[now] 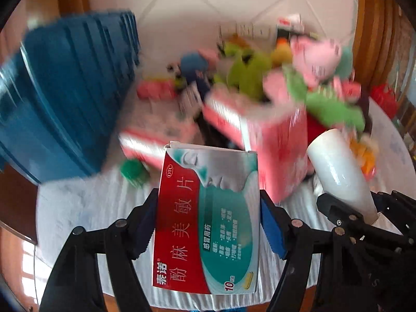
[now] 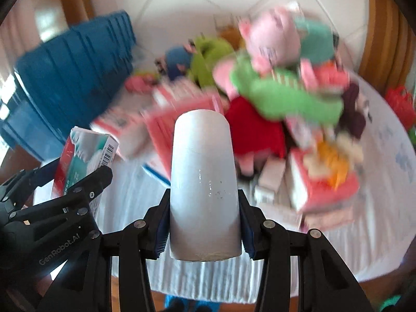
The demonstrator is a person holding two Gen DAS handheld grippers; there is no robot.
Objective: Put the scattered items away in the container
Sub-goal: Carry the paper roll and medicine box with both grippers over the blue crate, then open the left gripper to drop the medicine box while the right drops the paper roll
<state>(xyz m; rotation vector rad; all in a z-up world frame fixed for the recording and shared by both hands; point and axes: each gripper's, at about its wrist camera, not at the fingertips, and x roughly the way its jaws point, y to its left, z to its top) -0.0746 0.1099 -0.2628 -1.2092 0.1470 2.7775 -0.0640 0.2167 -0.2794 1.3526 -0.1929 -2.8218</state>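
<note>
My left gripper [image 1: 208, 223] is shut on a red, teal and white medicine box [image 1: 208, 221], held upright above the white tablecloth [image 1: 85, 202]. The same medicine box [image 2: 80, 161] shows at the left of the right wrist view, in the left gripper [image 2: 78, 182]. My right gripper [image 2: 204, 223] is shut on a white cylindrical bottle [image 2: 204, 182], its blue pads [image 2: 161, 234] pressed on both sides. That white bottle [image 1: 338, 174] appears at the right of the left wrist view. A blue ribbed plastic container [image 1: 65, 98] stands at the left.
A blurred heap fills the table's middle and right: pink boxes [image 1: 273, 143], a pink plush pig [image 2: 273, 39], green plush toys [image 2: 286, 96], a red plush [image 2: 254, 130], an orange toy [image 2: 332, 163]. A green round item [image 1: 132, 171] lies near the blue container [image 2: 78, 78]. Wooden chair backs stand behind.
</note>
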